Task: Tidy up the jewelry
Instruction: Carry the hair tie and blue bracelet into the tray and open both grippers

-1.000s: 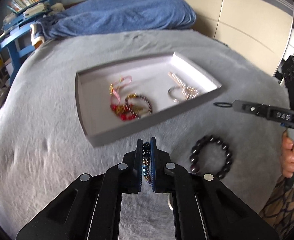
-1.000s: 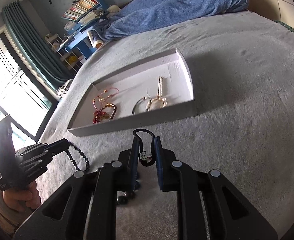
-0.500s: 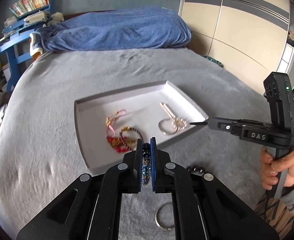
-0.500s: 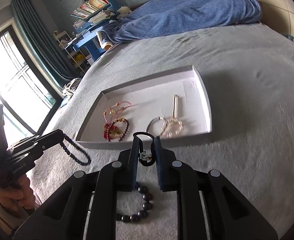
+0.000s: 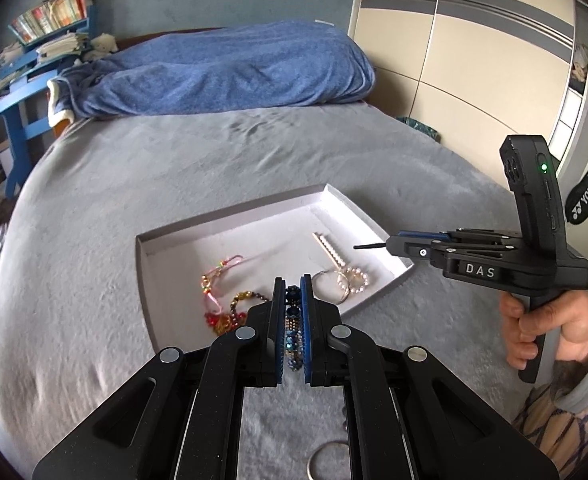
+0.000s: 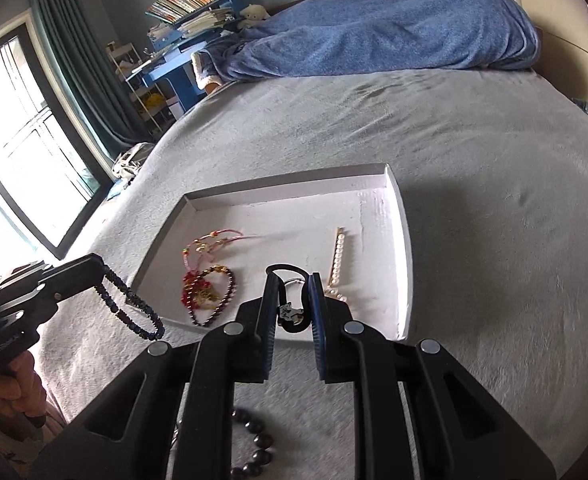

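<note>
A dark blue beaded bracelet (image 5: 293,330) is clamped between the blue pads of the left tongs (image 5: 293,284), which are held over the near edge of a white tray (image 5: 150,280) on the grey bed (image 5: 214,160). In the tray, a pink cord bracelet (image 5: 218,276), a red and gold beaded piece (image 5: 226,316), a pearl bar (image 5: 328,248) and rings (image 5: 344,282) are seen. At the right, the right tongs (image 5: 398,244) are gripped by a hand (image 5: 550,328), a thin black loop (image 5: 368,247) protruding from the closed tips. A metal ring (image 5: 330,462) lies on the bed below.

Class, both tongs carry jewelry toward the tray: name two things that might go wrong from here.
1. The bead strand dangles low from the left tongs and may snag the tray wall.
2. The black cord in the right tongs may land on the ring, tangling.
</note>
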A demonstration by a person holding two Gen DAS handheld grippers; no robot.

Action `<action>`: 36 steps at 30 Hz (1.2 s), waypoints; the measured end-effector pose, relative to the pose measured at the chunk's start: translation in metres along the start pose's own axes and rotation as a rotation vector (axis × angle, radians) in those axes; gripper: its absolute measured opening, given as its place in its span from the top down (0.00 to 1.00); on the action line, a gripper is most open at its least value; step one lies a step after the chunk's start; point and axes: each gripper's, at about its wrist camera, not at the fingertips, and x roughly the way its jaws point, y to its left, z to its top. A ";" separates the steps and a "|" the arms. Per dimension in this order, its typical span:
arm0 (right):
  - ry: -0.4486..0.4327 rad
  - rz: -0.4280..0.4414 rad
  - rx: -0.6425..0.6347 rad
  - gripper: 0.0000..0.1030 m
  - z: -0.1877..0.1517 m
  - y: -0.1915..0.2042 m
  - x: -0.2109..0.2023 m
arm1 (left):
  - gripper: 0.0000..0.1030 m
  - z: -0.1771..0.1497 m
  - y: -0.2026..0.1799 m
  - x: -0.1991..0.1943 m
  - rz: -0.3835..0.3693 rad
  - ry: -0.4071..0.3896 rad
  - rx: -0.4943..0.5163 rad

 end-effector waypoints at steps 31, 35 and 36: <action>0.109 -0.151 -0.080 0.85 0.005 -0.006 0.070 | 0.92 0.026 -0.008 0.133 -0.020 0.141 0.049; 0.122 -0.160 -0.088 0.85 0.003 -0.007 0.073 | 0.92 0.017 -0.001 0.141 0.010 0.181 0.046; 0.120 -0.163 -0.090 0.85 0.003 -0.007 0.073 | 0.91 0.016 0.001 0.142 0.014 0.191 0.040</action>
